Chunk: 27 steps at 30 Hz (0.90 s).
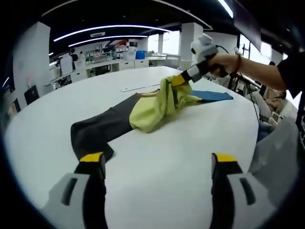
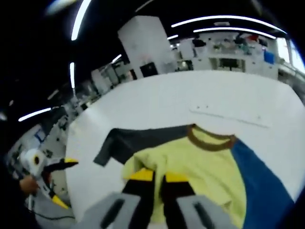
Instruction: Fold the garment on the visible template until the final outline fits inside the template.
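Mid-fold: my right gripper (image 2: 158, 177) pinches yellow hem of garment (image 1: 143, 112), lifted over white table (image 1: 157, 181). My left gripper (image 1: 157, 160) wide, empty, near dark sleeve (image 1: 90, 133). Next, I judge: carry hem across, lay flat.

Yellow, grey and blue long-sleeved fabric garment (image 2: 200, 167): blue sleeve cut off at the right gripper view's edge; lifted yellow hem hides the pinch, apparently between the jaws.
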Each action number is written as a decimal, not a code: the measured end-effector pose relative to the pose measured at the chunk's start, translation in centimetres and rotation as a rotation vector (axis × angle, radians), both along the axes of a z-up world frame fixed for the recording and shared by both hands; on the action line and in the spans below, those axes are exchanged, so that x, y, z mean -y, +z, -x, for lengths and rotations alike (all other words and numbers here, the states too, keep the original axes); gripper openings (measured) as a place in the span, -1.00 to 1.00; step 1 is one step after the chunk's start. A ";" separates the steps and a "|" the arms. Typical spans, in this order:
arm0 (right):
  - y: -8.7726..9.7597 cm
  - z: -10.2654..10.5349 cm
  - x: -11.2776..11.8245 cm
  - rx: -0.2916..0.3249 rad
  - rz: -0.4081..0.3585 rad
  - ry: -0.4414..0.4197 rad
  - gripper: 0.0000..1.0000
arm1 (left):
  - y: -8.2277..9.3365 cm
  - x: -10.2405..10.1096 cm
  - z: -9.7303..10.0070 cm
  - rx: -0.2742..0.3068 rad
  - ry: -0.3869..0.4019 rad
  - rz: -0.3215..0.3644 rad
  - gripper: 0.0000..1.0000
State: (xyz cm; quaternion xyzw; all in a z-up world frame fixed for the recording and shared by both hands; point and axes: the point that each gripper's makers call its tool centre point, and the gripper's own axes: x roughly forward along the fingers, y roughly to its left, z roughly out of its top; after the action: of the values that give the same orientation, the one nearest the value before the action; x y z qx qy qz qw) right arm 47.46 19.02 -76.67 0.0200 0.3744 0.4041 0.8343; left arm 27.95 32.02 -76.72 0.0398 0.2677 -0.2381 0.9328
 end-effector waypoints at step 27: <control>-6.4 -2.8 0.4 -0.103 0.127 -0.066 -0.92 | -1.0 0.9 -1.2 -0.048 -0.001 0.027 0.45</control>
State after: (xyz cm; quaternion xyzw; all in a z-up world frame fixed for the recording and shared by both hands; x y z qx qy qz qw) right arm 50.25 18.60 -83.06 0.0003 0.4408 0.3502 0.8265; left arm 29.17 31.10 -77.69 0.0219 0.2867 -0.2432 0.9264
